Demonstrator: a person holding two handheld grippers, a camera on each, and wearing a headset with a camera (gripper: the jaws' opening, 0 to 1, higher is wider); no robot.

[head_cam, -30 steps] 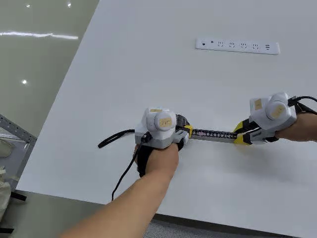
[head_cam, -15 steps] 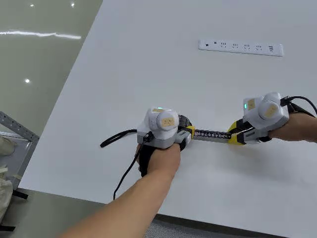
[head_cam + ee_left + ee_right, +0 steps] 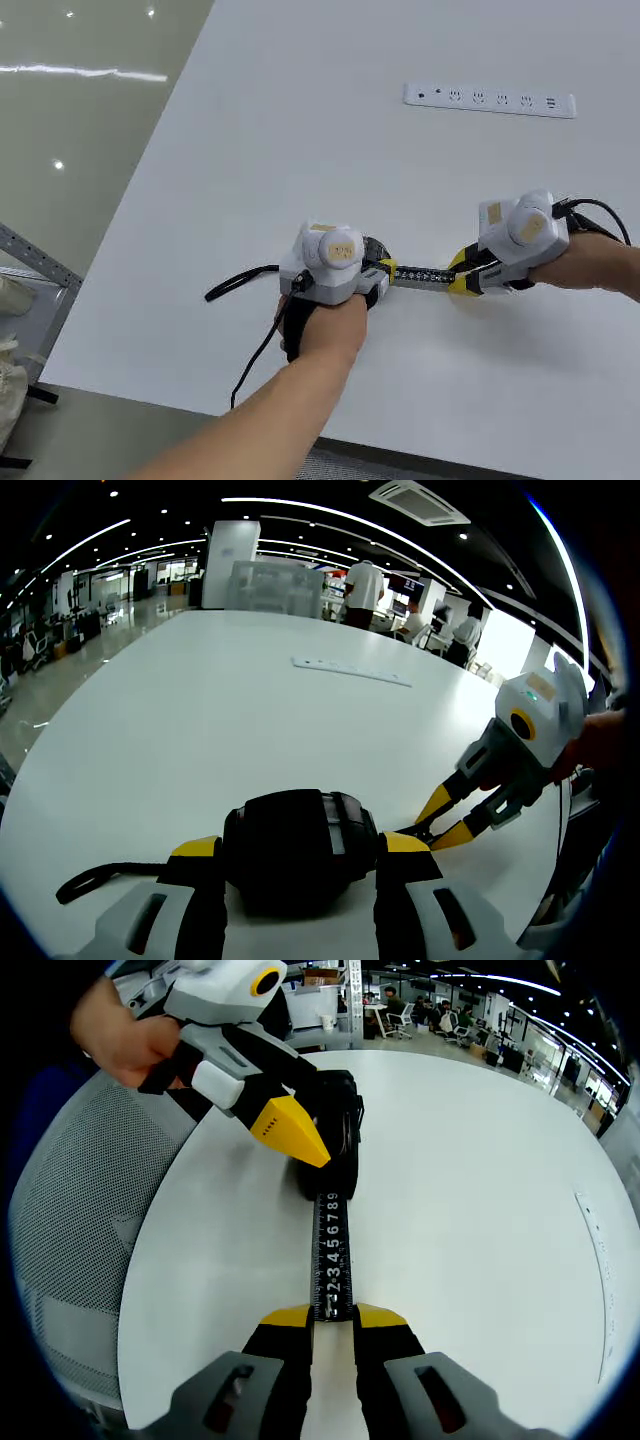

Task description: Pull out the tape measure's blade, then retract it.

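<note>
Shortened since before, the blade [image 3: 331, 1255] is pinched by the right gripper [image 3: 333, 1316]; the tape measure [image 3: 335, 1160], on the table [image 3: 300, 150], seems clamped by the left gripper [image 3: 300, 846]; whip-back is risked if the pinch slips

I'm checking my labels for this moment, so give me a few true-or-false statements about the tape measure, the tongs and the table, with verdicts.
1. The left tongs clamp the black tape measure case. True.
2. The right tongs are open, clear of the numbered metal blade. False: they are shut on the blade's end.
3. The blade is fully inside the case. False: a numbered stretch runs from case to right tongs.
4. A white power strip lies on the white table, beyond both tongs. True.
</note>
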